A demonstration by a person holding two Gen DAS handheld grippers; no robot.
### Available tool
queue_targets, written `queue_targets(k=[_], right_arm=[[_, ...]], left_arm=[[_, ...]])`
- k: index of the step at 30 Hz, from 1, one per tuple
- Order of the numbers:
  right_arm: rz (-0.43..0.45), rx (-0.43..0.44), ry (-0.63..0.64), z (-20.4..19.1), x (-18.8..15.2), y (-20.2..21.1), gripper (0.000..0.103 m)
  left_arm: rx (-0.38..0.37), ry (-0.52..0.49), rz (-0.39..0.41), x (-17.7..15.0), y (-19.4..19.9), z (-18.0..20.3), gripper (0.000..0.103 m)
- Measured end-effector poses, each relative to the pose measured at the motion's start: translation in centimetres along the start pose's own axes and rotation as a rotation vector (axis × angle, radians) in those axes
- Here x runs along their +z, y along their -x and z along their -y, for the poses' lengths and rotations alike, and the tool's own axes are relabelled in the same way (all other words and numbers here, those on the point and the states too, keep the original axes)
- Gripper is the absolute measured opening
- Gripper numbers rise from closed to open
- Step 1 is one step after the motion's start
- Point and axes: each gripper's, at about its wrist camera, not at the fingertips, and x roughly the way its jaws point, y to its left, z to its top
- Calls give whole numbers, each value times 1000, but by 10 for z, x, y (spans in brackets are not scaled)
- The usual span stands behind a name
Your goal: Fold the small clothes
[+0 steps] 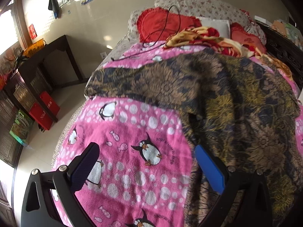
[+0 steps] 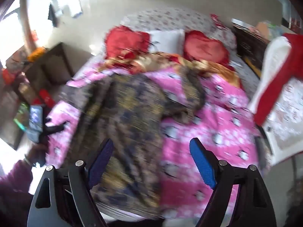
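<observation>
Right now I am holding my left gripper (image 1: pixel 147 162) with its jaws spread wide and nothing between them, tilting down over the pink penguin blanket (image 1: pixel 132 132). My right gripper (image 2: pixel 151 162) is likewise gaping empty above the brown patterned garment (image 2: pixel 123 109), which is lying rumpled across that blanket, below the red pillows (image 2: pixel 126 39).

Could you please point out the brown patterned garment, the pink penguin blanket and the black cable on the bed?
brown patterned garment (image 1: pixel 217 87), left wrist view, on its middle.
pink penguin blanket (image 1: pixel 136 124), left wrist view, on bare pink fleece.
black cable (image 1: pixel 164 26), left wrist view, on its loop.
</observation>
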Motion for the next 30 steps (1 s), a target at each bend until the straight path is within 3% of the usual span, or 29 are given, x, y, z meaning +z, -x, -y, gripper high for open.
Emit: queue_targets(k=[2, 7, 12, 21, 30], right_arm=[[-3, 13, -1, -24, 15, -19, 79], [36, -52, -7, -62, 35, -75, 79], [53, -119, 46, -83, 31, -127, 79], [18, -164, 1, -79, 21, -184, 79], [-18, -196, -55, -70, 21, -212, 79]], left_arm=[[-25, 11, 6, 7, 10, 1, 103], [-62, 43, 5, 18, 25, 9, 103], [-62, 48, 0, 22, 24, 19, 103], [-119, 43, -28, 27, 7, 51, 103], [-167, 85, -55, 30, -10, 61, 103]])
